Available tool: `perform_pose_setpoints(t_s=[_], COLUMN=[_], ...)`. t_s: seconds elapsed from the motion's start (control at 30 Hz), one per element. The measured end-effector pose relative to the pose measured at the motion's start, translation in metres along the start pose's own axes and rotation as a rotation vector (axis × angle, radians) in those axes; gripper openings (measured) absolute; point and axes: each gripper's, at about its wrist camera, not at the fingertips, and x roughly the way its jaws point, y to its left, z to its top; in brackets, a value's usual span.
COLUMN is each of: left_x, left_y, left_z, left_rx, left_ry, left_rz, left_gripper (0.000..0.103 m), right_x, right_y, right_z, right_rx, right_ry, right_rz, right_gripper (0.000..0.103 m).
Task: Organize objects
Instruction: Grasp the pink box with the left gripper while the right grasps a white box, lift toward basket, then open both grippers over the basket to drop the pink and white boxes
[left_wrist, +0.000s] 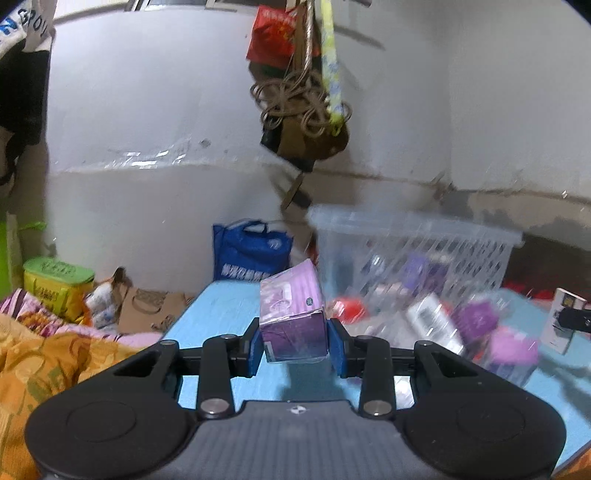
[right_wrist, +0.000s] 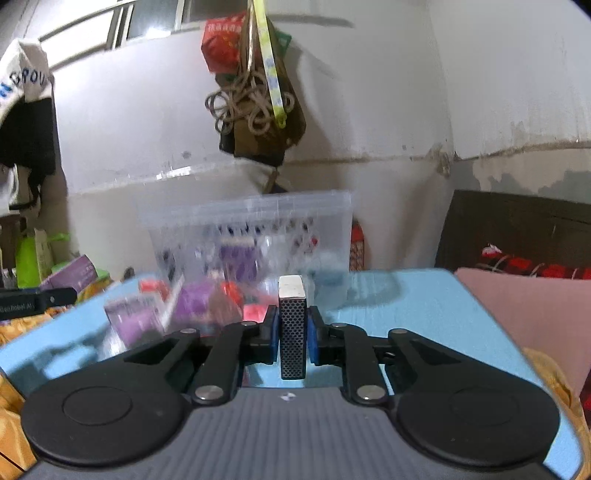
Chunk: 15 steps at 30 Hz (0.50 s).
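My left gripper is shut on a purple box and holds it above the blue table. My right gripper is shut on a slim black-and-white box held upright above the blue table. A clear plastic basket stands at the table's far side with purple items inside; it also shows in the right wrist view. Several purple and red packages lie blurred on the table in front of it. The right gripper with its box shows at the left view's right edge.
A blue bag and a green-lidded yellow tin sit by the wall. Orange patterned bedding lies left of the table. Rope and bags hang on the wall. A pink cushion lies right of the table.
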Motion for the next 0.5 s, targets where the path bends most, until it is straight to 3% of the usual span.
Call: perform_pose_setpoints(t_s=[0.13, 0.27, 0.37, 0.5], left_x=[0.0, 0.02, 0.054, 0.103], left_y=[-0.011, -0.037, -0.06, -0.08], left_z=[0.047, 0.107, 0.14, 0.149], left_rx=[0.026, 0.08, 0.094, 0.106], left_ry=[-0.07, -0.146, -0.132, -0.047], left_rz=[-0.059, -0.122, -0.159, -0.169], left_gripper=[0.04, 0.04, 0.04, 0.042], right_x=[-0.008, 0.016, 0.055, 0.094], right_y=[0.002, 0.012, 0.02, 0.03], right_z=[0.051, 0.109, 0.135, 0.144], right_rx=[-0.017, -0.051, -0.092, -0.154], right_ry=[-0.106, -0.201, -0.201, -0.15], right_rz=[0.021, 0.054, 0.072, 0.06], right_gripper=[0.018, 0.018, 0.018, 0.018])
